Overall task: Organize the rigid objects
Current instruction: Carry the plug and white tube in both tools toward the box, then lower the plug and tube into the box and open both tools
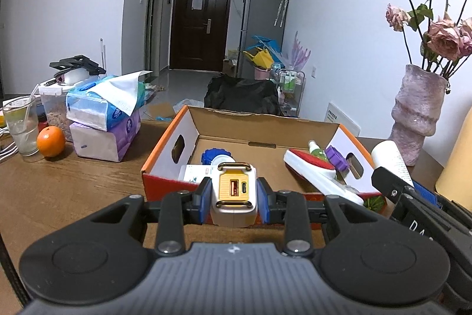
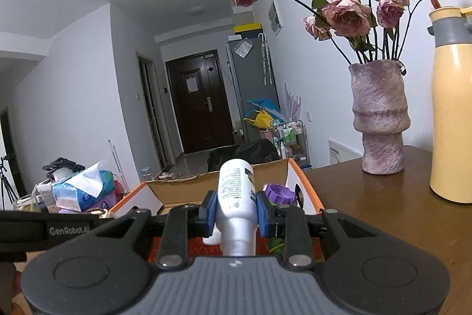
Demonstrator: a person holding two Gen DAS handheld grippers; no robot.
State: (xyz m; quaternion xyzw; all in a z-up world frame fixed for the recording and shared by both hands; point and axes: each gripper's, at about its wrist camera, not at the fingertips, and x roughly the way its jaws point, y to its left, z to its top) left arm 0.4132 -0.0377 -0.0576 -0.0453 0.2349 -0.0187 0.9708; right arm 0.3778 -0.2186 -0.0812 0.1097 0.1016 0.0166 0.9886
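Brown wood counter (image 1: 88, 182) carries an open cardboard box (image 1: 165, 149). Left of the box: stacked tissue packs (image 1: 103, 120), an orange (image 1: 50, 141), a drinking glass (image 1: 21, 126). Right of it: a pink vase (image 1: 417, 114) and a yellow jug (image 2: 451, 120).

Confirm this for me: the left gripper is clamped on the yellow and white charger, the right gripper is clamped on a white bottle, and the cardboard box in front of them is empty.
The box is not empty. In the left wrist view the cardboard box already holds several items, including a purple cap. The rest stands: the left gripper is clamped on the charger, and the right gripper on the white bottle.
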